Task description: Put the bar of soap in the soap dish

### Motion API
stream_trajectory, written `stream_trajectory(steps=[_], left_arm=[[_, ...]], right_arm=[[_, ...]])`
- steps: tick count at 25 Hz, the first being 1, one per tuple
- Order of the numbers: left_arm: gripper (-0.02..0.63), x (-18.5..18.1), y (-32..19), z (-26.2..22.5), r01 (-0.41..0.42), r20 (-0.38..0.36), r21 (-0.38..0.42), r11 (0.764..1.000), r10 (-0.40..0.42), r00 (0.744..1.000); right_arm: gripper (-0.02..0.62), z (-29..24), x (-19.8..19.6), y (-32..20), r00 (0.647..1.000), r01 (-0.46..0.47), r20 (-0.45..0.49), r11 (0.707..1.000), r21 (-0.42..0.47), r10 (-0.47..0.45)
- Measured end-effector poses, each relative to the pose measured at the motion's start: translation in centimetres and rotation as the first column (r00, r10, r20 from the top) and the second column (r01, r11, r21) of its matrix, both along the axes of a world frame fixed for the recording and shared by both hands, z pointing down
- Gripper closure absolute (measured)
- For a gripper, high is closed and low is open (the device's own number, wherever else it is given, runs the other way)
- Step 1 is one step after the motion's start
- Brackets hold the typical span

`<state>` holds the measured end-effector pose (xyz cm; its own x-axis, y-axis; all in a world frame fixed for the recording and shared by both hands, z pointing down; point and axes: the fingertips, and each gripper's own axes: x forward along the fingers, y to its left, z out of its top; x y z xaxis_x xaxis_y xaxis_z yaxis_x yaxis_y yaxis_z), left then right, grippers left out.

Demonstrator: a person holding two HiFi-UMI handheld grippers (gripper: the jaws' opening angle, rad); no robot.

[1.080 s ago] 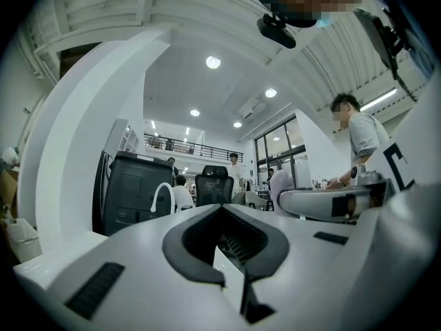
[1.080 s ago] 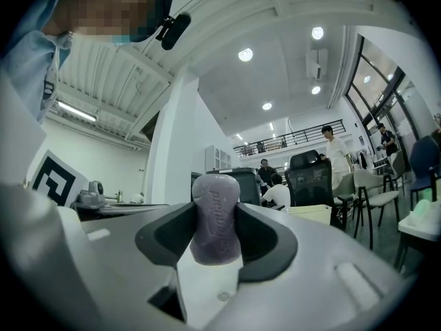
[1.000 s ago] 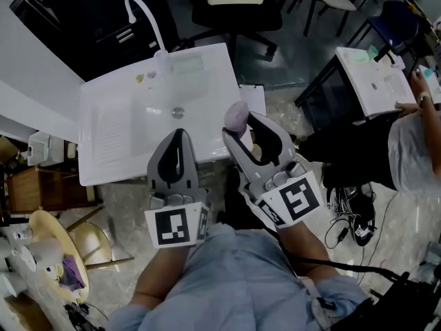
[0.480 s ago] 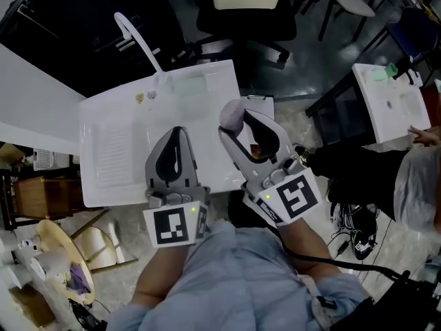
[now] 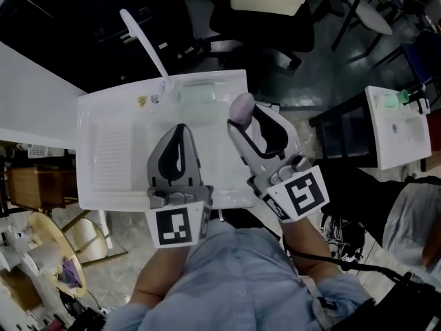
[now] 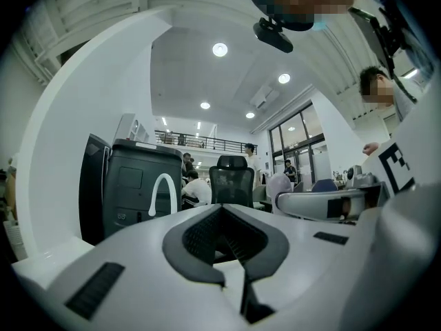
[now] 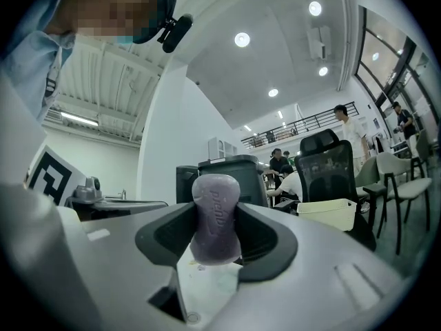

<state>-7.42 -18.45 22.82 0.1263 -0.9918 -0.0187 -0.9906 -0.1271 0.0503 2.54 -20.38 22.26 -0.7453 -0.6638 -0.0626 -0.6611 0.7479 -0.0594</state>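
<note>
Above the sink (image 5: 89, 150), our right gripper (image 5: 244, 119) is clamped on the soap (image 5: 242, 107), a lilac bar standing on end between the jaws. It is pinched at its narrowed waist, and its rounded top pokes out beyond the tips. Our left gripper (image 5: 177, 131) hangs just to the left of it, jaws pressed together with nothing between them. The dish (image 5: 199, 92), a pale green tray on the sink's back ledge, lies ahead of the right gripper's tips and to their left, near but apart, just right of the faucet (image 5: 146, 40) base. We judge the carry to be well along, with the lowering and letting go not yet done. The bar looks hard and light, and smooth enough to be slippery. We reckon the grip across the waist is the right one, since the flared ends above and below the pads should stop the bar sliding through. Squeezing harder would likely gain us little and could mark the surface or squirt the bar out. We think the bar wants laying flat in the dish, which calls for tipping the gripper forward before the jaws part. Dropped from height, it could bounce or skid onto the ledge or into the basin.
</note>
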Motion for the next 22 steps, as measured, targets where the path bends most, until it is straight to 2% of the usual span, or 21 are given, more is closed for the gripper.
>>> stream_trajectory(steps=[4,8,13,18,22], left_arm=[[0.600,-1.6,-2.4,1.2,0.003,-0.012,-0.022,1.000,-0.004,1.000],[0.600,-2.5,-4.9,2.6,-0.033,-0.025,-0.048,0.998,0.032,0.999],[0.600,-3.5,-7.2,5.5,-0.052,-0.030,-0.104,0.993,0.049,0.998],[0.600,-3.8,-8.3,9.3,-0.071,-0.057,-0.193,0.979,0.061,0.996],[0.600,-4.9,-9.9,11.3,-0.064,-0.069,-0.224,0.973,0.049,0.996]], right_arm=[[0.419,1.0,-1.6,-2.5,1.000,0.011,-0.018,1.000,-0.017,-0.011],[0.417,2.5,-3.4,-5.3,0.999,0.019,-0.039,0.999,-0.046,-0.021],[0.419,5.3,-5.5,-8.3,0.998,0.030,-0.052,0.996,-0.083,-0.035],[0.419,8.5,-6.8,-10.6,0.996,0.047,-0.063,0.991,-0.126,-0.055],[0.419,10.9,-7.6,-12.4,0.995,0.050,-0.082,0.988,-0.144,-0.063]])
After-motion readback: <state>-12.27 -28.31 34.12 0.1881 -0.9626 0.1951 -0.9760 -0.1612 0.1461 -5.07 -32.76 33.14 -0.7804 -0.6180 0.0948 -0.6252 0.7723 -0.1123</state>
